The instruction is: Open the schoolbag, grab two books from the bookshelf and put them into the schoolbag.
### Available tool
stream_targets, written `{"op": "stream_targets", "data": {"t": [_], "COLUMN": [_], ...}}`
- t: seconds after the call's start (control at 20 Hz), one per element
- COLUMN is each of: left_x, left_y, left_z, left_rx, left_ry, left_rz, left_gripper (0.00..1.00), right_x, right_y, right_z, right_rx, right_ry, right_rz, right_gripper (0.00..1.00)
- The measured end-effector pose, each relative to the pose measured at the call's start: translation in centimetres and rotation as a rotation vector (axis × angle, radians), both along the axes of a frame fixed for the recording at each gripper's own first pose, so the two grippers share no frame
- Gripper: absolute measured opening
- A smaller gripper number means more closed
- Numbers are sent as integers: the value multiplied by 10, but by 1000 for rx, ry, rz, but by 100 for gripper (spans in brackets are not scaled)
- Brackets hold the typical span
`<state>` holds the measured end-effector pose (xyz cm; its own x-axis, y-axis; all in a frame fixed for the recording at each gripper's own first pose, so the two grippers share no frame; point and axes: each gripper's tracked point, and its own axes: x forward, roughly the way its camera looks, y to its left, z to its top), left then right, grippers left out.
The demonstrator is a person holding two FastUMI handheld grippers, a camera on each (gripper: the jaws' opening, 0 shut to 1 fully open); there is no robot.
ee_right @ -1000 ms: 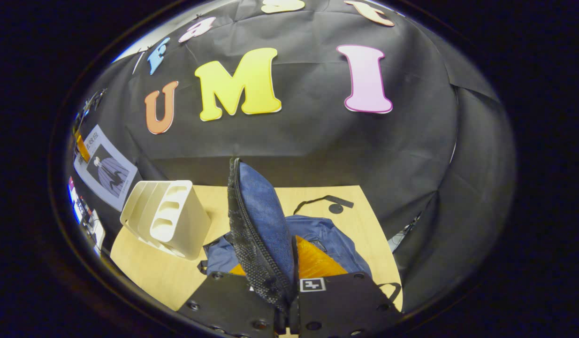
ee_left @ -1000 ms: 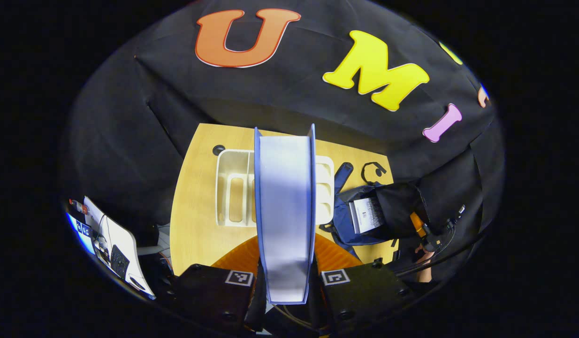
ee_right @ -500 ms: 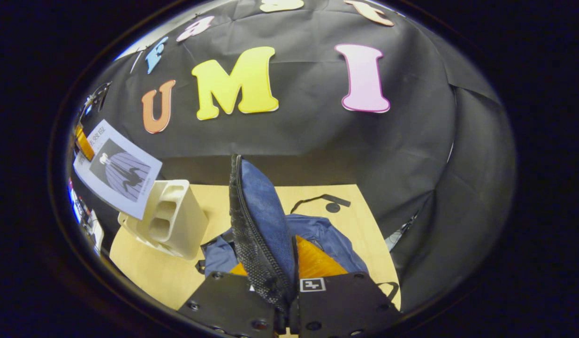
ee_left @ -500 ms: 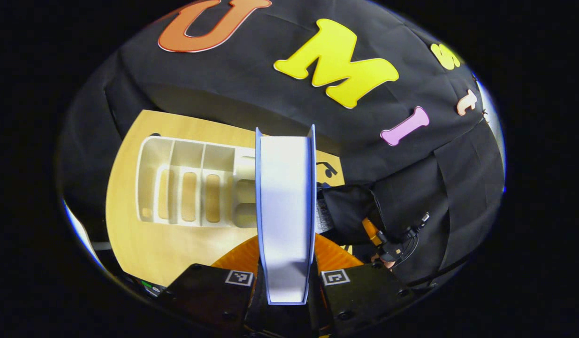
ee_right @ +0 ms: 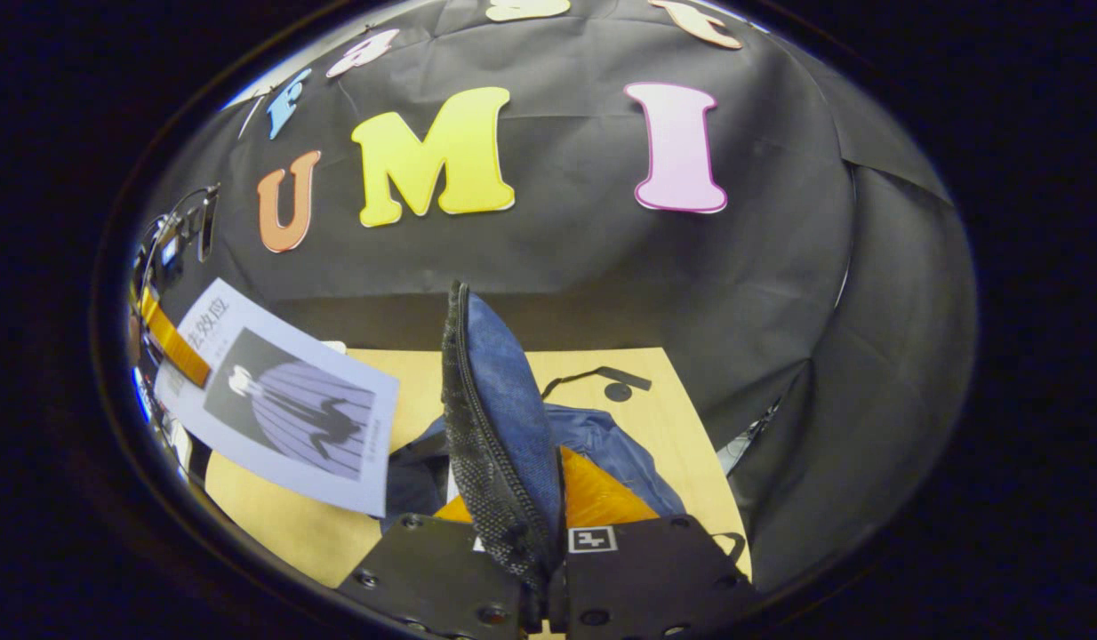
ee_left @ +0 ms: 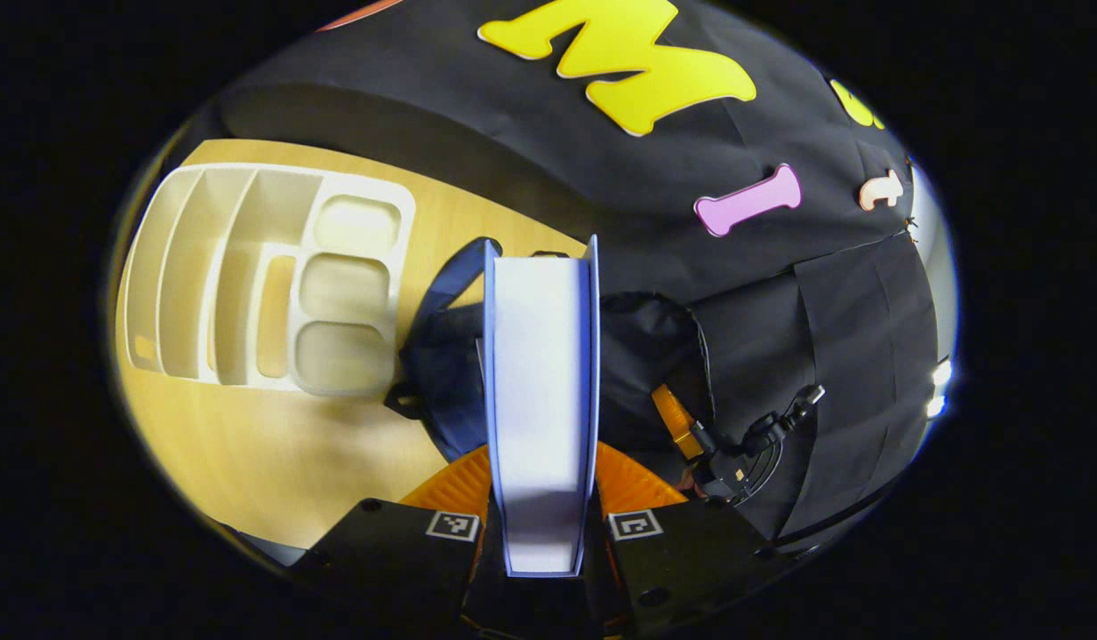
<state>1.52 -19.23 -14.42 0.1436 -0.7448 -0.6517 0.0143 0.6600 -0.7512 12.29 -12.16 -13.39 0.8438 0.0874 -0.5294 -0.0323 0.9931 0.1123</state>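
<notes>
Since a second ago my left gripper [ee_left: 541,533] has swung rightward with its book [ee_left: 541,391]: the bookshelf [ee_left: 246,284] that sat behind the book now lies off to the left in the left gripper view, and the schoolbag [ee_left: 442,356] is directly behind the book's edge. In the right gripper view the book's cover [ee_right: 286,409] has come in from the left and now hides most of the shelf, hanging just beside the bag's opening.

The wooden table [ee_left: 273,444] carries the cream bookshelf, lying with its compartments facing the left camera, and the blue schoolbag [ee_right: 602,444] to its right. My right gripper [ee_right: 541,569] is closed on the bag's flap [ee_right: 500,427], both fingers pinching the fabric near the zipper edge and holding it upright. My left gripper is clamped on the book, one finger on each cover, page edges facing the camera. A black strap [ee_right: 593,378] lies on the table beyond the bag.
</notes>
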Motion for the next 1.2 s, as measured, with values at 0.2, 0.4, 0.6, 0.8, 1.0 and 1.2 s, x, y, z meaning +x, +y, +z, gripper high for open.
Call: {"op": "stream_targets", "data": {"t": [0.2, 0.4, 0.6, 0.8, 1.0, 1.2], "left_x": [0, -7, -12, -5, -1, 3], "left_y": [-33, -72, -99, -127, -150, -170], "left_z": [-36, -74, -100, -115, -130, -142], "left_rx": [-1, -22, -69, -129, -183, -247], "left_ry": [3, 68, 144, 164, 177, 183], "left_rz": [18, 39, 58, 72, 80, 90], "left_gripper": [39, 39, 43, 39, 39, 38], "right_x": [1, 4, 5, 6, 6, 7], "right_y": [1, -2, -3, -4, -9, -12], "right_z": [3, 5, 8, 11, 9, 11], "right_rx": [-3, 3, 21, 27, 31, 33], "right_ry": [-2, -3, 0, -4, 0, -4], "right_rz": [3, 1, -6, -2, -1, 4], "right_gripper": [0, 0, 0, 0, 0, 0]}}
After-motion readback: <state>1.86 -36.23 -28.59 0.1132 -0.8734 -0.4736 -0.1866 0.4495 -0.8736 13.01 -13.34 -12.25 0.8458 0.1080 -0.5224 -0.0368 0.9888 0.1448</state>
